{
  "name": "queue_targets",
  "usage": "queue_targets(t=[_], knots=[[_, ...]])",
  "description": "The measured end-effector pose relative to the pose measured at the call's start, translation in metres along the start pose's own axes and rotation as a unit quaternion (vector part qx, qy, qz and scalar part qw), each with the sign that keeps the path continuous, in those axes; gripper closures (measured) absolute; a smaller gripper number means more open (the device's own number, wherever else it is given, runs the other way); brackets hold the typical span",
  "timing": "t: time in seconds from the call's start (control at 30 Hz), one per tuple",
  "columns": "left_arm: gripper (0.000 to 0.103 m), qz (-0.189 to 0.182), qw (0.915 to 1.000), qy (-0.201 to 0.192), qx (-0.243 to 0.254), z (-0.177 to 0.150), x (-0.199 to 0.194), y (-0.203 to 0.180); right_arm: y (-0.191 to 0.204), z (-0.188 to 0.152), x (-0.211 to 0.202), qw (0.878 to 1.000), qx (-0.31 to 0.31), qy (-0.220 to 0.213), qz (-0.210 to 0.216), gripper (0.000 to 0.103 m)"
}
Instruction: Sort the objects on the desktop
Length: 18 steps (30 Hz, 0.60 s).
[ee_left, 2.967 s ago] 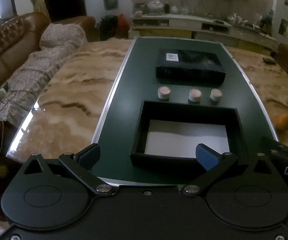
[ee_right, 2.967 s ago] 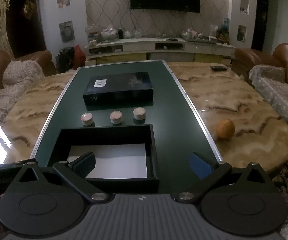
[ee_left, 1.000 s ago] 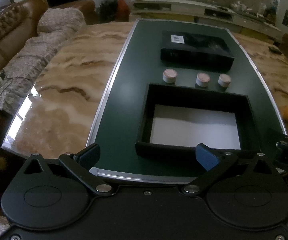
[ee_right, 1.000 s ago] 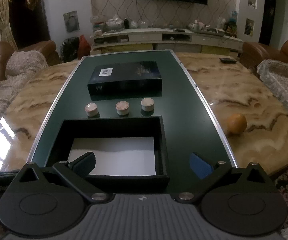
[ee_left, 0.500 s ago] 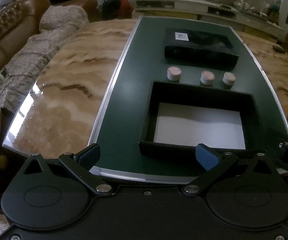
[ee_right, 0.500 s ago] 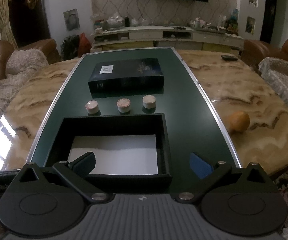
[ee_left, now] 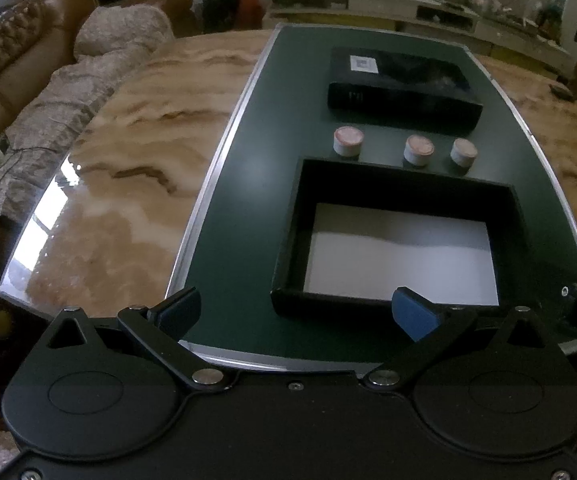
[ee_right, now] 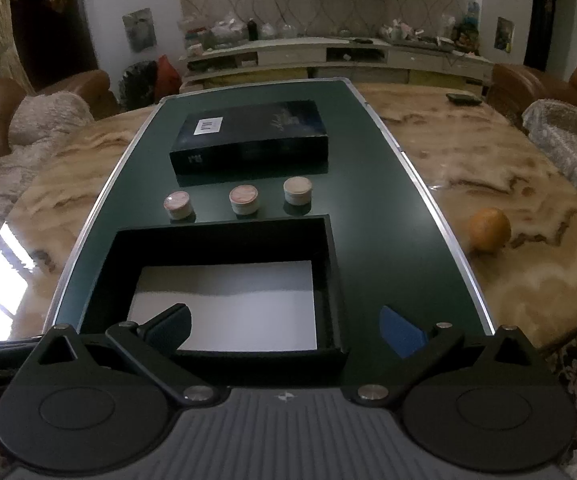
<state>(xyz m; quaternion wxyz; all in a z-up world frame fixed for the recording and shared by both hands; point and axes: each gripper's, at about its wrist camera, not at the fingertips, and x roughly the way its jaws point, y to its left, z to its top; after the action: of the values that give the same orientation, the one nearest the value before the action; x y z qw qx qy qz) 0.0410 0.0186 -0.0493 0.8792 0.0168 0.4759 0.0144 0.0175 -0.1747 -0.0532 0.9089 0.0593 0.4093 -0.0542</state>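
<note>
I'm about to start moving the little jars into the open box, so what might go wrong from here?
The three small jars stand close behind the open black box's far wall; a low approach may clip that wall or nudge a neighbouring jar. The closed dark box just behind limits overshoot. Both grippers are open and empty.

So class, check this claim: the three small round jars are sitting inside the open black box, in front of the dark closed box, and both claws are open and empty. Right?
One error: the three small round jars stand on the green mat, between the open black box and the dark closed box, not inside it. The right wrist view shows this. Both the left claw and right claw are open and empty.
</note>
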Motion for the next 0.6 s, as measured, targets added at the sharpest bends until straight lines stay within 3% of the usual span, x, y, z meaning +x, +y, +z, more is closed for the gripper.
queue_targets(t=[0.3,0.6], knots=[[0.0,0.004,1.0,-0.001,0.008,0.023,0.02,-0.008,0.005,0.015,0.02,0.999,-0.019,-0.012,-0.032,0.0],[0.0,0.001,0.9999,-0.002,0.012,0.055,0.05,-0.018,0.0,0.039,0.051,1.0,-0.007,-0.005,-0.003,0.0]])
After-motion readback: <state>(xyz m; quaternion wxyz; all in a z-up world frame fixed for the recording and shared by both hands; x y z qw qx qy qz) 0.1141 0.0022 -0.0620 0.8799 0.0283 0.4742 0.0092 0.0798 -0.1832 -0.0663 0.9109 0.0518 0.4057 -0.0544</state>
